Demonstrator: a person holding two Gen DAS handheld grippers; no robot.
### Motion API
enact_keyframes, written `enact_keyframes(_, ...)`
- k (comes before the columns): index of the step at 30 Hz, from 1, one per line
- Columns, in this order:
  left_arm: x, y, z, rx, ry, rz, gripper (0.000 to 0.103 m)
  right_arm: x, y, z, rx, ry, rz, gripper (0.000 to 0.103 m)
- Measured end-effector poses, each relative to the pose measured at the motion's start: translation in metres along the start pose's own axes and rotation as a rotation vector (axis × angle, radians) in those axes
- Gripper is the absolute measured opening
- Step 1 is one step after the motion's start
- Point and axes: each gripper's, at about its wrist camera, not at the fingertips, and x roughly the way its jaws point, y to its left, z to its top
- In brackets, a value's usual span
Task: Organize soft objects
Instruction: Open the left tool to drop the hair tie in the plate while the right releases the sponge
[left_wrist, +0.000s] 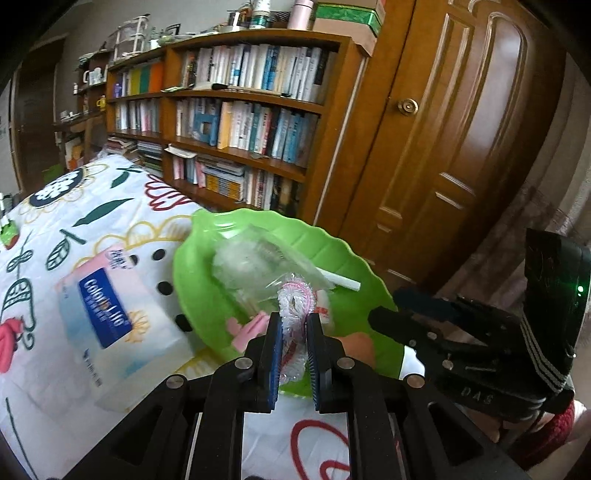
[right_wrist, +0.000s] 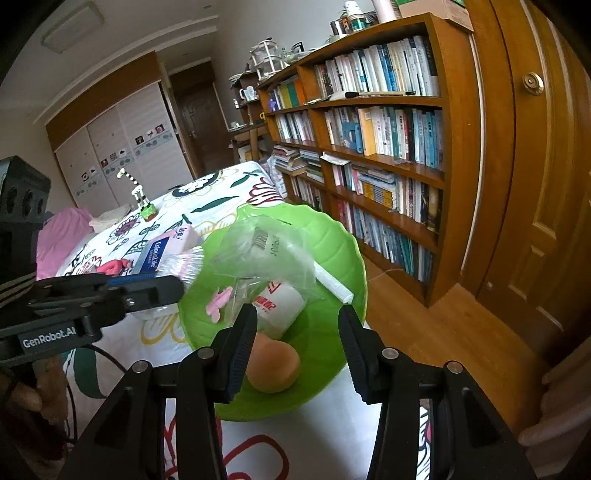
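A green leaf-shaped bowl (left_wrist: 334, 254) sits on the patterned bedspread; it also shows in the right wrist view (right_wrist: 332, 240). In it lie a clear plastic bag (right_wrist: 266, 247), a white tissue pack (right_wrist: 280, 306), a pink bow (right_wrist: 218, 301), a white stick (right_wrist: 332, 282) and an orange soft ball (right_wrist: 275, 365). My left gripper (left_wrist: 294, 321) is shut on a fluffy white-and-pink scrunchie (left_wrist: 295, 301) over the bowl's near rim. It shows from the side in the right wrist view (right_wrist: 181, 286). My right gripper (right_wrist: 297, 317) is open and empty above the bowl, over the ball.
A pink-and-blue tissue pack (left_wrist: 107, 314) lies left of the bowl on the bedspread (left_wrist: 92, 214). A small striped toy (right_wrist: 142, 201) and a pink cloth (right_wrist: 62, 236) sit farther back. A wooden bookshelf (right_wrist: 388, 147) and door (left_wrist: 461, 129) stand to the right.
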Motion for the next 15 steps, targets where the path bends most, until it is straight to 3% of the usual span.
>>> enact_keyframes(4, 0.011, -0.002, 0.004, 0.002, 0.007, -0.033, 0.019, 0.001, -0.001, 0.000, 0.003, 0.002, -0.002, 0.048)
enact_keyframes(6, 0.015, 0.002, 0.004, -0.013, 0.014, -0.043, 0.031, 0.002, -0.003, 0.000, 0.008, 0.006, -0.004, 0.048)
enact_keyframes(8, 0.016, 0.006, 0.002, -0.032, 0.014, -0.044, 0.056, 0.003, -0.005, -0.001, 0.011, 0.008, -0.005, 0.048)
enact_keyframes(9, 0.016, 0.007, 0.002, -0.037, 0.011, -0.040, 0.060, 0.003, -0.006, 0.000, 0.012, 0.008, -0.005, 0.048)
enact_keyframes(15, 0.009, 0.014, 0.000, -0.049, 0.003, -0.020, 0.062, 0.004, -0.007, 0.001, 0.011, 0.010, -0.004, 0.048)
